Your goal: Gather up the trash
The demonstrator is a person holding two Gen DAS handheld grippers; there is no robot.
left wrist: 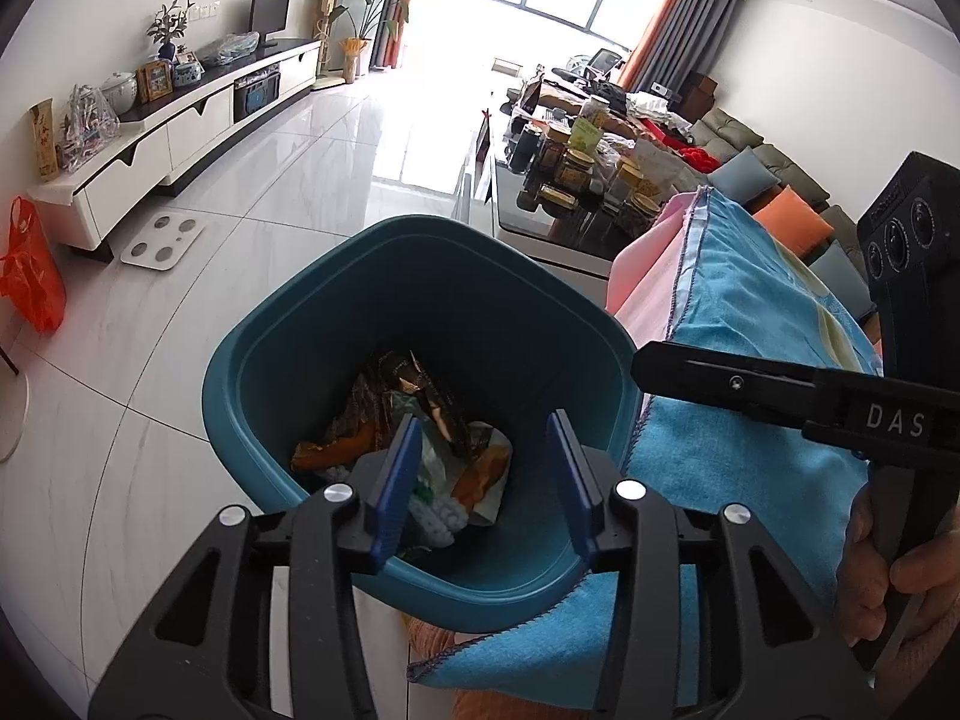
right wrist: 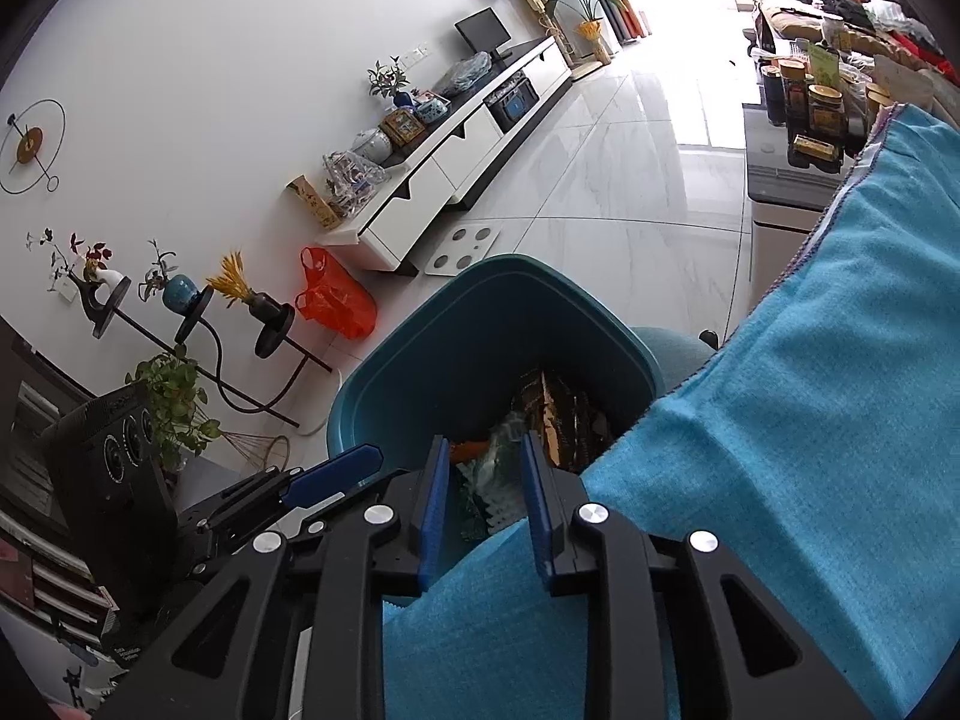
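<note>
A teal trash bin (left wrist: 252, 330) stands on the floor beside a surface draped with a blue cloth (left wrist: 750, 312). Crumpled snack wrappers (left wrist: 420, 408) lie at the bin's bottom. My left gripper (left wrist: 483, 426) hovers over the bin mouth, open, with nothing between its blue pads. In the right wrist view the bin (right wrist: 360, 408) and the wrappers (right wrist: 558, 414) show past my right gripper (right wrist: 485, 441), which is open and empty above the blue cloth (right wrist: 810, 390) edge. One right gripper finger (left wrist: 660, 366) reaches in from the right, held by a hand (left wrist: 870, 570).
A white TV cabinet (left wrist: 180, 132) lines the left wall, with a bathroom scale (left wrist: 162, 240) and an orange plastic bag (left wrist: 30, 276) on the tiled floor. A coffee table with several jars (left wrist: 576, 174) and a sofa (left wrist: 768, 162) stand behind the cloth.
</note>
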